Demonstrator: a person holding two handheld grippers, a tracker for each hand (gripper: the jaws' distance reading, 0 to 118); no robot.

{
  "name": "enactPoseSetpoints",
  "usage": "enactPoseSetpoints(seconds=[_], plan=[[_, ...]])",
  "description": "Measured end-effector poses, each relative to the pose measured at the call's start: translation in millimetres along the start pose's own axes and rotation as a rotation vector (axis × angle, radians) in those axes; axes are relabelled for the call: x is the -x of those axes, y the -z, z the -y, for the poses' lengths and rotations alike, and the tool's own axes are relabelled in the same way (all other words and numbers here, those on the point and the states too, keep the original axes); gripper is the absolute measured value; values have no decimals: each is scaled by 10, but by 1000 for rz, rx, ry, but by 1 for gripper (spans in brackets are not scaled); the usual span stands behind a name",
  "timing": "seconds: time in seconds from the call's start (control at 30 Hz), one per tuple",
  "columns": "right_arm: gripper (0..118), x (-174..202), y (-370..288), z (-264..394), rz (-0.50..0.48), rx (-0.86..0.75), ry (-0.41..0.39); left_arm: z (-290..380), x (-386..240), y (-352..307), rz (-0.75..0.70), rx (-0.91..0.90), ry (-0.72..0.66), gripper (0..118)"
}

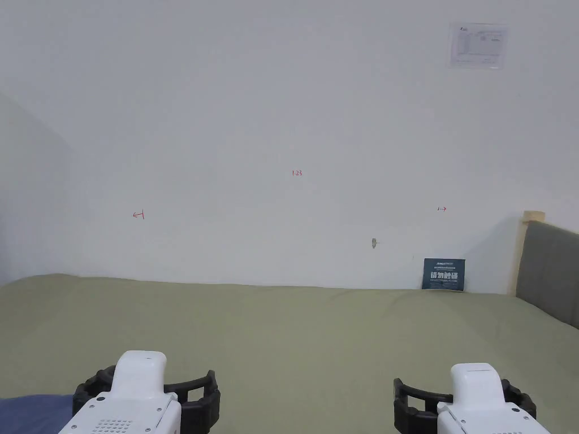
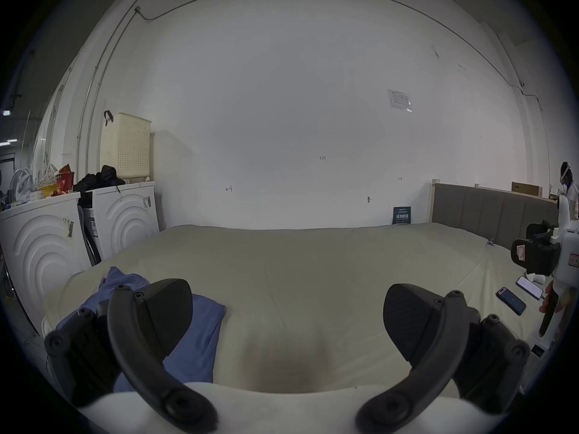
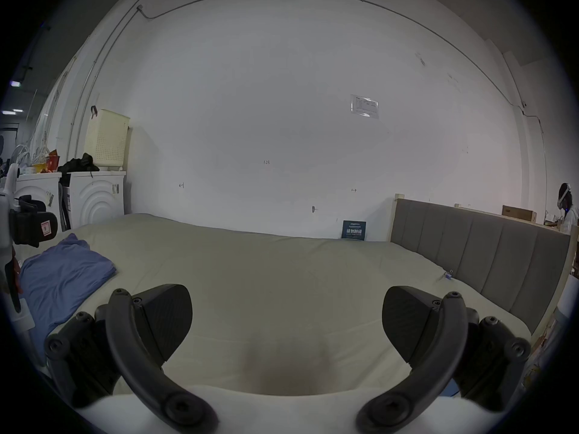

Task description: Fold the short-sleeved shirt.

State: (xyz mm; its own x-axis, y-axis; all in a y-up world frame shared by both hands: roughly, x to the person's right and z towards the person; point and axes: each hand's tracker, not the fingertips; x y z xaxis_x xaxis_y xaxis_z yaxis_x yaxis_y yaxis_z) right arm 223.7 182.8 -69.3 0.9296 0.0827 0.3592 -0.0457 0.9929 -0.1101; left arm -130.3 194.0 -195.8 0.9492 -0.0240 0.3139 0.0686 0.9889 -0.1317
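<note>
**Bed with blue shirt and two hand-held grippers**

- Left gripper: held above the near edge of the bed; jaws wide apart, nothing between them. In the head view it sits at the lower left.
- Right gripper: held above the near edge of the bed, jaws wide apart, nothing between them. In the head view it sits at the lower right.
- Shirt: blue, lying bunched and partly folded on the bed's left part, near the front edge. It touches neither gripper. In the left gripper view it lies just behind the left-hand jaw.
- Bed cover: pale green, mostly smooth.
- Headboard: grey, padded, at the bed's right end.
- Two phones: flat on the bed's right part.
- Washing machines: two, white, beside the bed's left end.
- Basket: cream, perforated, on top of one machine.
- Wall: white, behind the bed.
</note>
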Motion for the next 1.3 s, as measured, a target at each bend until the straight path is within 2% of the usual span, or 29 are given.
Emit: enactPoseSetpoints(seconds=[1.3], plan=[[118, -34, 16, -6, 13, 14, 34, -19, -5, -33, 4, -3, -16, 118]])
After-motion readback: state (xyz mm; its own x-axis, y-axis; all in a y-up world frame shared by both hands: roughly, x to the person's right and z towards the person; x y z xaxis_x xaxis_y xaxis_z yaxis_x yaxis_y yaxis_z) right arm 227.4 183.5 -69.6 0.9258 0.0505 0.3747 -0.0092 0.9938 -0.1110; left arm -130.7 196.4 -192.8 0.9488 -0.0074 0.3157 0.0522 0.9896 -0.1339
